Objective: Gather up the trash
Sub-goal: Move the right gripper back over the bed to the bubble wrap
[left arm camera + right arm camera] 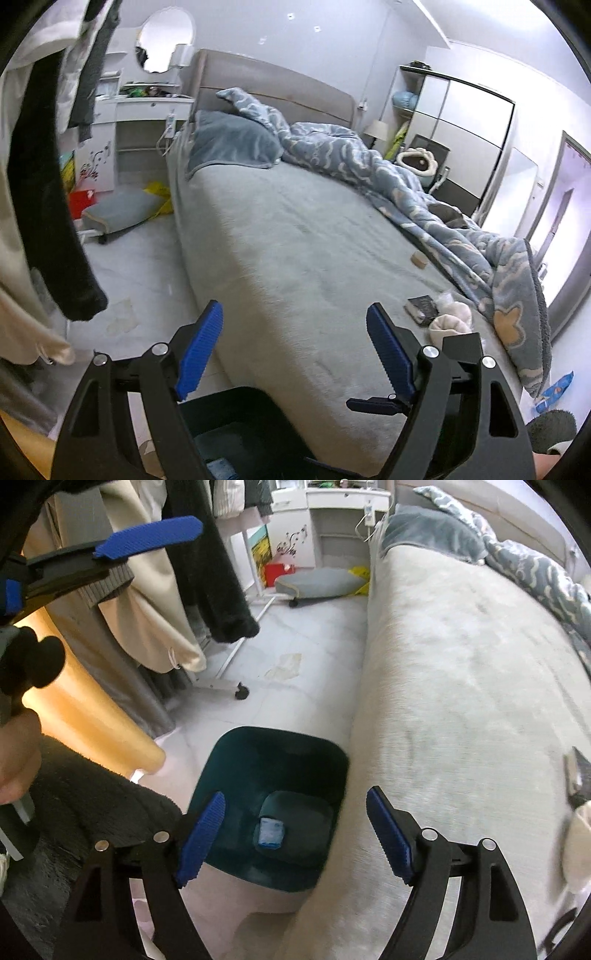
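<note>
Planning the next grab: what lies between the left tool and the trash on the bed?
In the left wrist view, only bare sheet lies between the open left tool and the trash.

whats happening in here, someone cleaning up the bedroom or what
A person holding a two-finger gripper in each hand is collecting trash by the bed. Both the left gripper and the right gripper are open and empty. A dark teal bin stands on the floor against the bed, with a small blue packet lying at its bottom. A dark wrapper and crumpled tissues lie on the bed.
</note>
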Demonstrator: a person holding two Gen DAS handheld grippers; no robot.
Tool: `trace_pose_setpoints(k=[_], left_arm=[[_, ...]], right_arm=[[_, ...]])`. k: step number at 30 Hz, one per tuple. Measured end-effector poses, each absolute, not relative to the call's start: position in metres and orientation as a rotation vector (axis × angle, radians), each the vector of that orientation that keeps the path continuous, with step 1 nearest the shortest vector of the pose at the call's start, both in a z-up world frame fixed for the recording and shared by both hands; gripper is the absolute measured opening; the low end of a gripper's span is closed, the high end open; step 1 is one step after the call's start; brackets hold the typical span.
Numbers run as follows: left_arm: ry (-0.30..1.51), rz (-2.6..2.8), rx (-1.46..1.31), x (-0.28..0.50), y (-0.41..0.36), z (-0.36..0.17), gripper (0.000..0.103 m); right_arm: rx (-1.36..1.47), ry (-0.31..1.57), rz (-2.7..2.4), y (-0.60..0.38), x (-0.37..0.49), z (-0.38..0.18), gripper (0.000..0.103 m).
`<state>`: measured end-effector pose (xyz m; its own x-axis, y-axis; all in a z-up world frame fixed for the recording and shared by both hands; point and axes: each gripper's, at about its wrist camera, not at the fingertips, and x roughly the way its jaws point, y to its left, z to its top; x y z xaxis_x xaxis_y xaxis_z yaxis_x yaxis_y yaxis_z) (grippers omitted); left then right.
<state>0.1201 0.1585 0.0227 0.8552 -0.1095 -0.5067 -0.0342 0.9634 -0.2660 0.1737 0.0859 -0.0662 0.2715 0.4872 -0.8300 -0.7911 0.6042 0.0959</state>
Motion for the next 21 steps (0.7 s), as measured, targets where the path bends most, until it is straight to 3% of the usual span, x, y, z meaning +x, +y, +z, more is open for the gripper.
trace_pose_setpoints(k=[21], left_arm=[[0.556,-0.195,-0.291,0.169,0.069,0.015,0.084]], right_arm=[[-0.259,0.84,0.689,-0.043,0.204,-0.027,0.081]])
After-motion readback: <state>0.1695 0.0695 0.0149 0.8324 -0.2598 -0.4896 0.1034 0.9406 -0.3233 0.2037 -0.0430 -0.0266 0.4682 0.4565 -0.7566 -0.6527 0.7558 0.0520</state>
